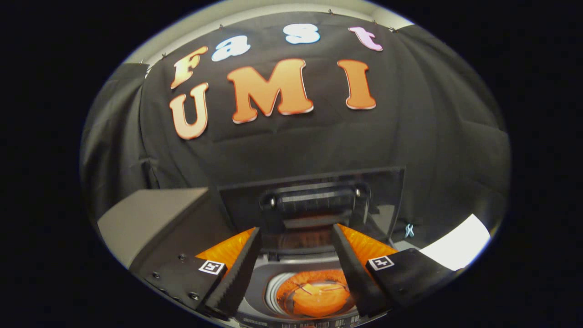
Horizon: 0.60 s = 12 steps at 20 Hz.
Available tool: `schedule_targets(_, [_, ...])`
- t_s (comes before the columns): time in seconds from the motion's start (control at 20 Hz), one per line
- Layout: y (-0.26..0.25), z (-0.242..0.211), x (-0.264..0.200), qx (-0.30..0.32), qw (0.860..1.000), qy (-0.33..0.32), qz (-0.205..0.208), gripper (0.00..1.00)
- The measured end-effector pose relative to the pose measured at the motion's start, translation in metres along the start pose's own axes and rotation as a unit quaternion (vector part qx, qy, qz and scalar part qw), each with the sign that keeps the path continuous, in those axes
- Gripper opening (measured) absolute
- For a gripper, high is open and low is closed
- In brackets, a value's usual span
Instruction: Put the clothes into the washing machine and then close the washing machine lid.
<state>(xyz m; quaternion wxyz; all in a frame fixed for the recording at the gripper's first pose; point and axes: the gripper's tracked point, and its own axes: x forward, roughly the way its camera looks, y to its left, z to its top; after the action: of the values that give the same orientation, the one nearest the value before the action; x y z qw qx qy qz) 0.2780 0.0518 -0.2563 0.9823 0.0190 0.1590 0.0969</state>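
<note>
Orange cloth [319, 298] lies down in the drum [278, 284] of the washer [255, 314], so the loading step looks done as far as can be seen. What is left is the lid [387, 191], which stands upright behind the opening, its handle [314, 200] facing forward. The hand-held gripper [296, 269] hovers above the opening with its 2 fingers [237, 278] spread apart and nothing between them. Judged from this, closing the lid comes next.
</note>
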Motion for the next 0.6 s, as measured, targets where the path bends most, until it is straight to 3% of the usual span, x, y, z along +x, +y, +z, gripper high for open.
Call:
schedule_targets(0.3, [-0.009, 0.092, 0.037, -0.011, 0.999, -0.051, -0.002, 0.99])
schedule_targets(0.6, [-0.012, 0.112, 0.091, -0.035, 0.998, -0.046, -0.001, 0.99])
